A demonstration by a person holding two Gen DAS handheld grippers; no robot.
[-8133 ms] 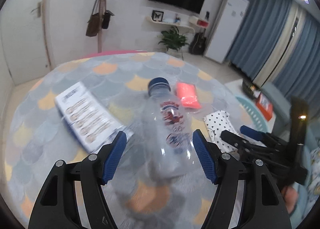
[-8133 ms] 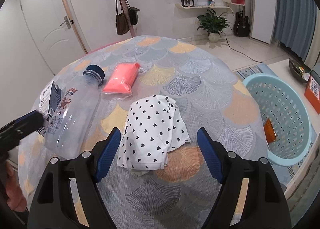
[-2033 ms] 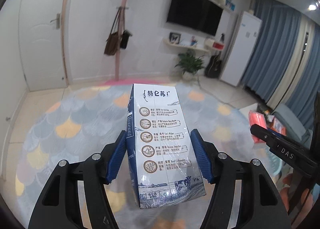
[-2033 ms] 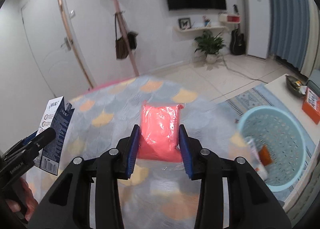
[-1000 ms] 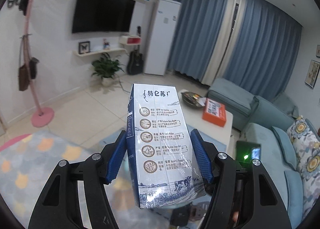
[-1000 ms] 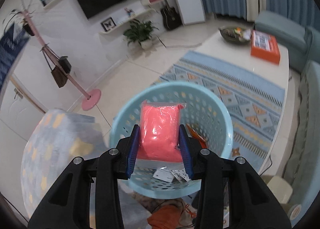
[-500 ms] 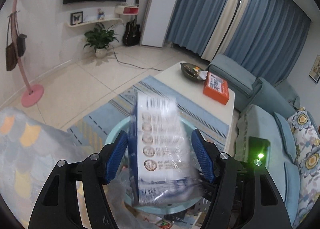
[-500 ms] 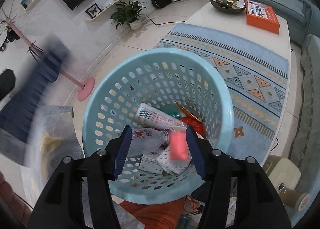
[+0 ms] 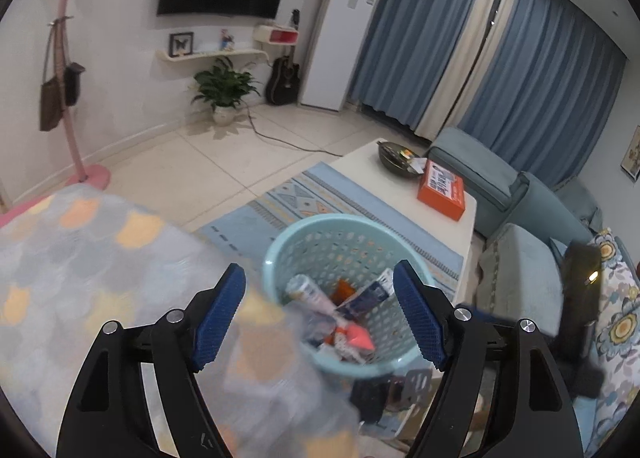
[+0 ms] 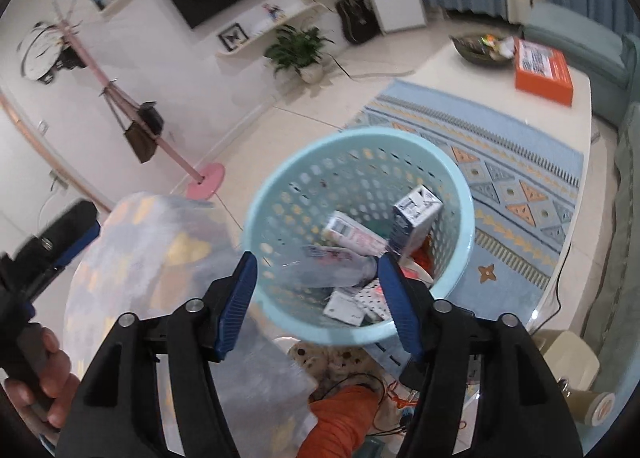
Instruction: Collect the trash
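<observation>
A light blue plastic basket point(image 9: 280, 246) point(image 10: 276, 194) stands on the floor beside the table. In it lie the blue and white milk carton point(image 10: 416, 214) point(image 9: 366, 294), the clear plastic bottle point(image 10: 332, 266), the pink packet point(image 9: 356, 334) and other scraps. My left gripper point(image 9: 320, 314) is open and empty above the basket's near side. My right gripper point(image 10: 316, 298) is open and empty above the basket's near rim.
The round table with a grey and orange scale-pattern cloth point(image 9: 80, 278) point(image 10: 160, 258) is at the left. A white coffee table point(image 9: 400, 194) with an orange box point(image 9: 442, 188) stands beyond the basket, on a blue rug point(image 10: 500, 162). A sofa point(image 9: 520, 258) is at the right.
Both grippers have opened. The milk carton left the left gripper and the pink packet left the right gripper; both now lie in the basket. Both cameras have pulled back a little.
</observation>
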